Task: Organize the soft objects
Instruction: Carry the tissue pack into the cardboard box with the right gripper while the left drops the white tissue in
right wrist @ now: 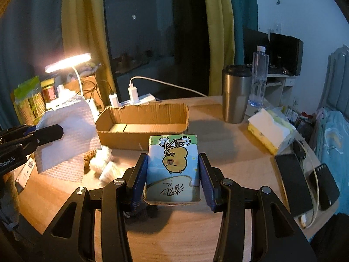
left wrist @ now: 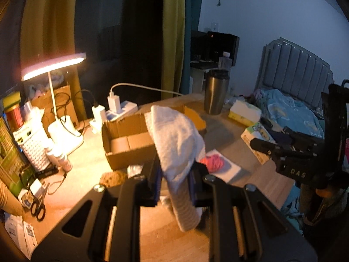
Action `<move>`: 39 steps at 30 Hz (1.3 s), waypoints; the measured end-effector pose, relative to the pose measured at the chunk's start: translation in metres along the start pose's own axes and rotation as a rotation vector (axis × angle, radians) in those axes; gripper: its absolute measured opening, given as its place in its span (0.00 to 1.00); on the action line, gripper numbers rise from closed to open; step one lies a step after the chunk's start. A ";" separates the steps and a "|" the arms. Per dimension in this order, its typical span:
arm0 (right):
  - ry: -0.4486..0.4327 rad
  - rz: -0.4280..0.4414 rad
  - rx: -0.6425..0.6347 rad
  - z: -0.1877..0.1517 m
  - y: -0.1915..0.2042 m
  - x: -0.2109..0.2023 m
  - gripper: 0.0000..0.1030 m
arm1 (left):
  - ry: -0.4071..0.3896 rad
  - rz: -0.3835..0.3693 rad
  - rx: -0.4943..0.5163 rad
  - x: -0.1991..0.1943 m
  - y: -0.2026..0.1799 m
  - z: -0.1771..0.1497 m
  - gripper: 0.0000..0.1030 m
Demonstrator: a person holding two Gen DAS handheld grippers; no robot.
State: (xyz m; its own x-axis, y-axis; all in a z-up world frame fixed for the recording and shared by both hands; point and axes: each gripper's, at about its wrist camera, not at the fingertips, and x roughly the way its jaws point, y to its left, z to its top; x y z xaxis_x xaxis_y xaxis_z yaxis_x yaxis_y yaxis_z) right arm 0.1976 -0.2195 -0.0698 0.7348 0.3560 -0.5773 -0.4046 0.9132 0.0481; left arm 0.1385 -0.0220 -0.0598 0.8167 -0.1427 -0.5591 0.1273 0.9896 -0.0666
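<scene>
Dim bedroom, dark window behind yellow-green curtains, one lit white desk lamp over a light wooden desk.

Open shallow brown cardboard box sits mid-desk, just behind both grippers. Inside looks bare cardboard as far as visible.

Left gripper: jaws nearly closed, clamped on a white textured cloth. In the left wrist view the cloth bunches up above the pads and a striped end hangs below them, off the desk. The bunched part overlaps the box's near-right edge in that view. In the right wrist view the same cloth hangs as a flat sheet from the left gripper's fingertips, to the left of the box, clear of the desk.

Right gripper: jaws about half open, blue pads pressed on both long sides of a soft tissue pack printed with a yellow cartoon animal on a bicycle. Pack is between the pads, print upside down to the camera, far end just in front of the box's near wall. Can't tell if its base is touching the desk.

Other soft items on the desk: a pink crumpled thing on a white pad right of the left gripper, an open yellow tissue pack right of the box beside the steel tumbler.
</scene>
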 end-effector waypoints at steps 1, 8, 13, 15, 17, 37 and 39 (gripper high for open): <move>-0.001 0.002 -0.001 0.003 -0.001 0.002 0.47 | -0.004 0.001 0.000 0.002 0.000 0.003 0.19; -0.012 0.024 -0.020 0.027 -0.008 0.018 0.47 | -0.036 0.006 -0.008 0.019 -0.003 0.029 0.19; -0.020 0.039 -0.036 0.046 -0.013 0.035 0.47 | -0.057 0.005 -0.033 0.035 -0.002 0.046 0.19; -0.024 0.043 -0.042 0.053 -0.014 0.042 0.47 | -0.063 0.001 -0.048 0.044 -0.001 0.053 0.19; -0.028 0.045 -0.048 0.059 -0.016 0.047 0.47 | -0.068 0.000 -0.059 0.052 -0.001 0.059 0.19; -0.015 0.097 -0.052 0.098 -0.023 0.121 0.47 | -0.024 0.011 -0.120 0.141 0.015 0.081 0.19; -0.003 0.102 -0.050 0.098 -0.023 0.130 0.47 | 0.000 0.012 -0.126 0.154 0.017 0.078 0.19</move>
State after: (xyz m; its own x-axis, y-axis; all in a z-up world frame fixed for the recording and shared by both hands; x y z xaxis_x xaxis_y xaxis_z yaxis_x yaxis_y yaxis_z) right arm 0.3557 -0.1752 -0.0663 0.6900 0.4473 -0.5691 -0.5042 0.8611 0.0655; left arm 0.3098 -0.0288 -0.0826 0.8179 -0.1305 -0.5603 0.0457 0.9856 -0.1628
